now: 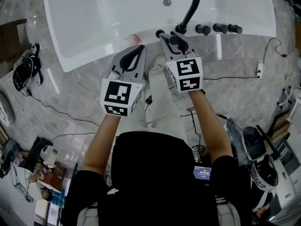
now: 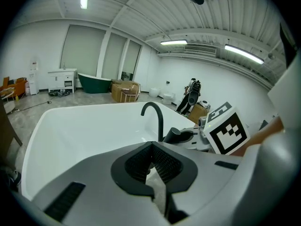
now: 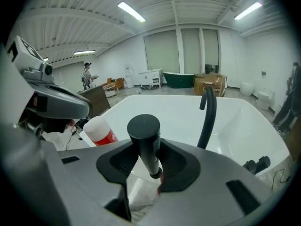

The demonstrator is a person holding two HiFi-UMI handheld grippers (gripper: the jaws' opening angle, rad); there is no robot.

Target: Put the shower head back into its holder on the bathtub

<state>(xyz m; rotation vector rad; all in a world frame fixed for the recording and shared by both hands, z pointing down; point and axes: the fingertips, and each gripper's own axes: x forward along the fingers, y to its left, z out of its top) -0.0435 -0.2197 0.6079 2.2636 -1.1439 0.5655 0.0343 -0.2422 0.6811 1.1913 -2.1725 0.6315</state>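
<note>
At the white bathtub's (image 1: 84, 55) rim, the right gripper's (image 3: 149, 160) fingers pinch the black cylindrical shower head (image 3: 143, 126) upright, likely for seating in its holder; the left gripper's (image 2: 151, 146) fingers sit pressed together, empty.

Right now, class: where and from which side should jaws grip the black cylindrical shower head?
On the black shower head, probably the narrow stem behind its wider round cap, side-on across it, as the right gripper does; the cap should block slipping.
</note>
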